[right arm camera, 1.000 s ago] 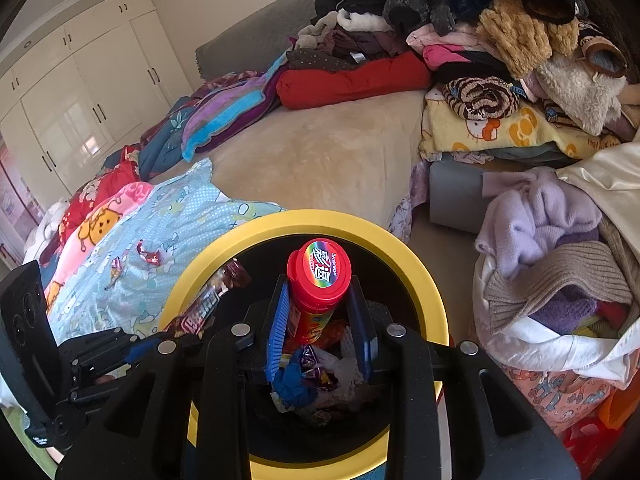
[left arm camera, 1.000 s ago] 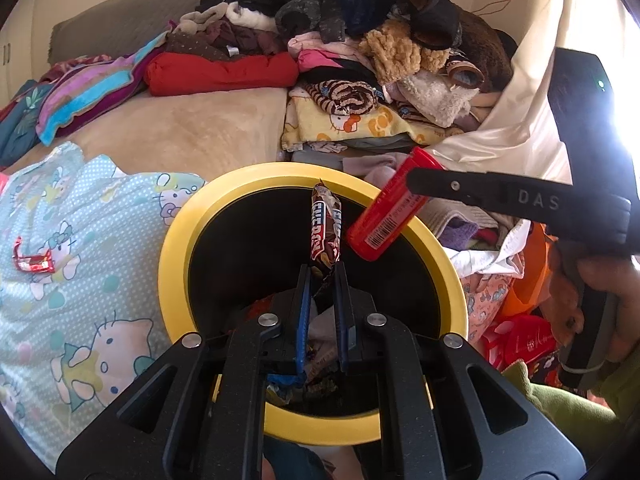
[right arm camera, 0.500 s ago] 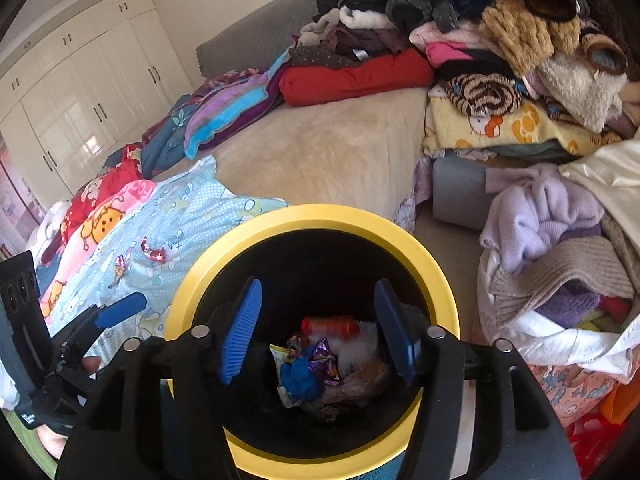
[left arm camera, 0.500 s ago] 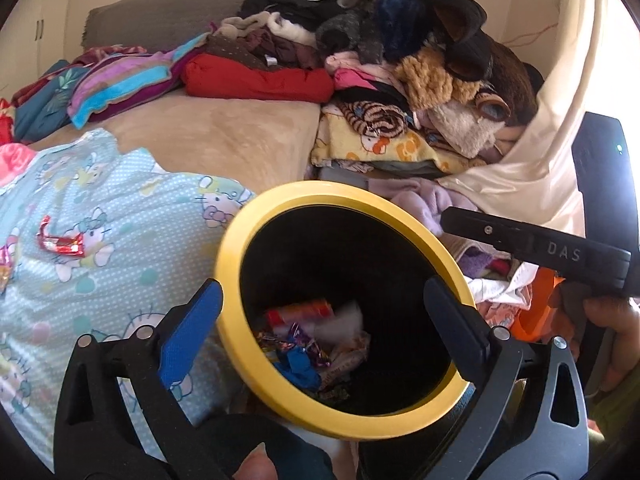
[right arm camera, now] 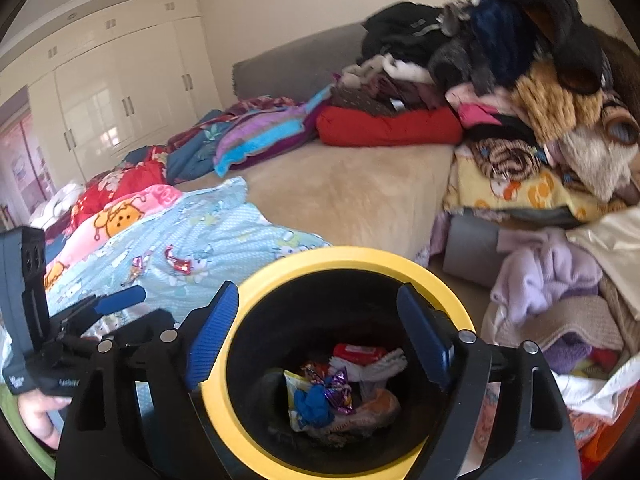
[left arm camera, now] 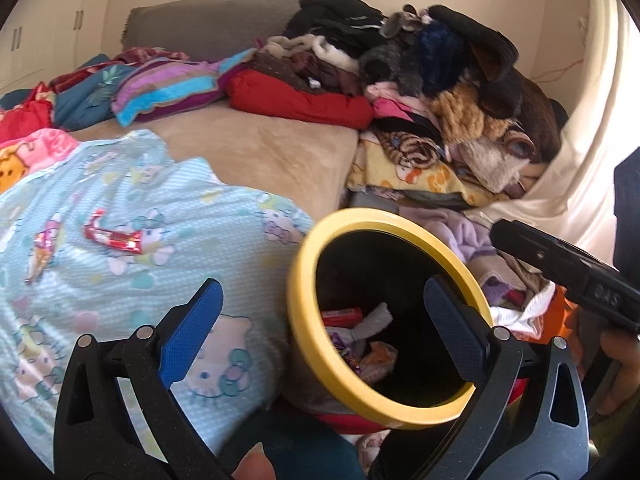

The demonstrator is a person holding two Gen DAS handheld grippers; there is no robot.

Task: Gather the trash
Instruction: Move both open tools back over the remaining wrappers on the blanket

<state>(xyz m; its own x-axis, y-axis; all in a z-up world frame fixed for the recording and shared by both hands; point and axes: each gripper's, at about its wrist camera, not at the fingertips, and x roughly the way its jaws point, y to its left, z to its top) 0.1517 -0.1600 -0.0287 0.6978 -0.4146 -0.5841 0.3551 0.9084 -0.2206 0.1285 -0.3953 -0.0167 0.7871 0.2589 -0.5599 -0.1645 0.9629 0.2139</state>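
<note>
Inside round yellow-rimmed bin [right arm camera: 224,396], crinkled foil wrappers [right arm camera: 332,390]

The bin's [right arm camera: 340,258] mouth is open and unobstructed from above. Left of it, the blue cartoon blanket [left arm camera: 140,280] lies flat and reachable. Heaped clothes [right arm camera: 520,120] wall off the right and far side.

Left gripper [left arm camera: 320,324]: black plastic frame with triangular cut-outs, silver screw heads at the knuckles, blue textured pads [left arm camera: 192,328] inside each finger. Right gripper [right arm camera: 316,340]: same build; white lettering on its black body. Green sleeve behind both handles.
</note>
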